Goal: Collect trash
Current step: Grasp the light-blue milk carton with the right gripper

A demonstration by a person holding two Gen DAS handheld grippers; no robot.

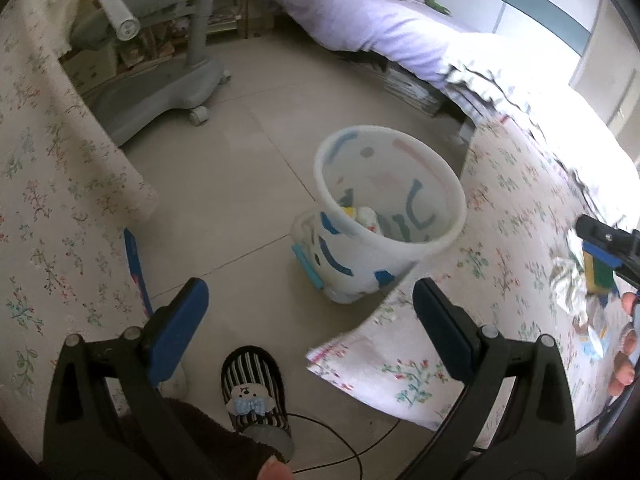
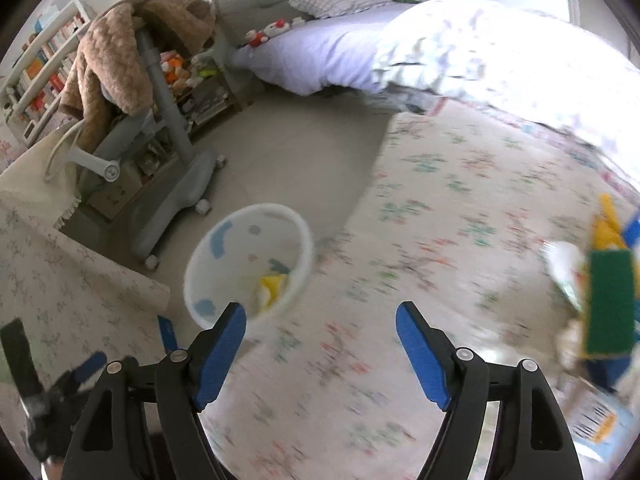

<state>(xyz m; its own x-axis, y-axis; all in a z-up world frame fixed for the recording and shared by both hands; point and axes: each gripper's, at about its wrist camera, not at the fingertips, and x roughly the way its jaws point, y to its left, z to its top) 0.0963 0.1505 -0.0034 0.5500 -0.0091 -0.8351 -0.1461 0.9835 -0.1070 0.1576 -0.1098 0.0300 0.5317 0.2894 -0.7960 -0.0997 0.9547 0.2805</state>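
Trash lay in two places: a few scraps, one yellow, sat at the bottom of the white bin on the tiled floor, and a loose heap of wrappers rested on the floral cloth off to my right. That heap showed a green rectangle, some yellow and blue pieces and crumpled pale packaging, though blur kept me from telling the items apart.

I held my left gripper with its blue-padded fingers spread wide and nothing between them, above the floor just short of the bin. The bin stood tipped toward me, its rim against the edge of the floral cloth. Below the fingers, my striped slipper with its little bear face stood on the tile, a thin black cable looping beside it.

My right gripper was likewise spread apart and empty, hovering over the floral cloth with the bin just beyond its left finger. The wrappers lay well to the right of its fingers, untouched. A grey wheeled chair draped with a brown blanket stood past the bin, and a bed with lilac bedding lay behind.
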